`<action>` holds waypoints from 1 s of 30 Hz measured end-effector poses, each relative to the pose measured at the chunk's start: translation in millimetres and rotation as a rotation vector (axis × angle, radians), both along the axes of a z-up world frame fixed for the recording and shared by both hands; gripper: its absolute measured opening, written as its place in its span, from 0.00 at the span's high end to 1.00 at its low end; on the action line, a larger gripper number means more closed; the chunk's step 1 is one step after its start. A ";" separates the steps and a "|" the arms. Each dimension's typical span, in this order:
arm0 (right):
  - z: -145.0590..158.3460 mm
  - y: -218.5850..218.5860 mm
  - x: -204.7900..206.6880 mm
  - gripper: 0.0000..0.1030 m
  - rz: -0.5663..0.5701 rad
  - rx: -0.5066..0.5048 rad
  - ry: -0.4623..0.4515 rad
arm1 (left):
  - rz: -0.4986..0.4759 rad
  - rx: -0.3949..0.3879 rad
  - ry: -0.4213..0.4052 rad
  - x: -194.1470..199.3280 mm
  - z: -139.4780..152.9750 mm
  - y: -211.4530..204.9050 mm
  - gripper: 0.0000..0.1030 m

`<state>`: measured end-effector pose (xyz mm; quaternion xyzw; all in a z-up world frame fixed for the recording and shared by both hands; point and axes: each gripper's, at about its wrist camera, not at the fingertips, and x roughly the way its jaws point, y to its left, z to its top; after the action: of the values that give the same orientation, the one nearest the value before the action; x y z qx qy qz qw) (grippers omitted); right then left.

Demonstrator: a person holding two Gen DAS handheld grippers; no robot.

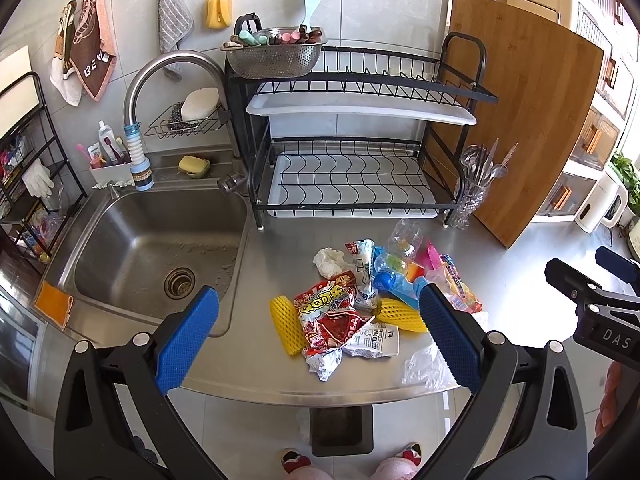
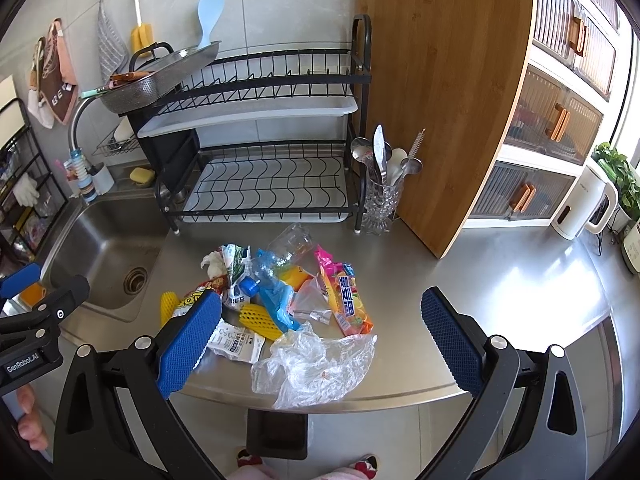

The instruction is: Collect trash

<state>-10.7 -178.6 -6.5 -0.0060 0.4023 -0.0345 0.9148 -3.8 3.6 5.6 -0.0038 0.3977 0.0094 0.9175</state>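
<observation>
Both the left gripper [image 1: 320, 336] and right gripper [image 2: 322, 338] gape, empty (marked "GenRobot.AI"). Red wrapper [image 1: 332, 320] reads "QQ".

Left gripper [image 1: 320, 336]: jaws spread wide, nothing held, blue pads [image 1: 186, 338] facing inward. Right gripper [image 2: 322, 340]: likewise spread wide, nothing held. Both are held side by side.

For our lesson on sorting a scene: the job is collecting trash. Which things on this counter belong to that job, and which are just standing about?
Part of the job:
clear plastic bag
red snack wrapper
yellow foam nets
crushed clear bottle
crumpled tissue
dark bin below the counter edge

Just standing about:
dish rack
cutting board
cutlery glass
kettle
</observation>
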 end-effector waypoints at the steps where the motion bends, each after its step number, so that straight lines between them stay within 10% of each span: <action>1: -0.1 -0.2 0.4 0.03 0.000 0.000 0.000 | 0.000 0.001 -0.001 0.2 0.6 -0.3 0.08; 30: 1.5 -1.3 5.8 0.03 -0.011 -0.025 0.005 | 0.005 0.008 0.002 4.2 -1.3 2.7 0.08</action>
<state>-4.9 -179.8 -5.0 -0.0154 0.4040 -0.0447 0.9135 0.4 6.3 4.4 -0.0012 0.3987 0.0132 0.9170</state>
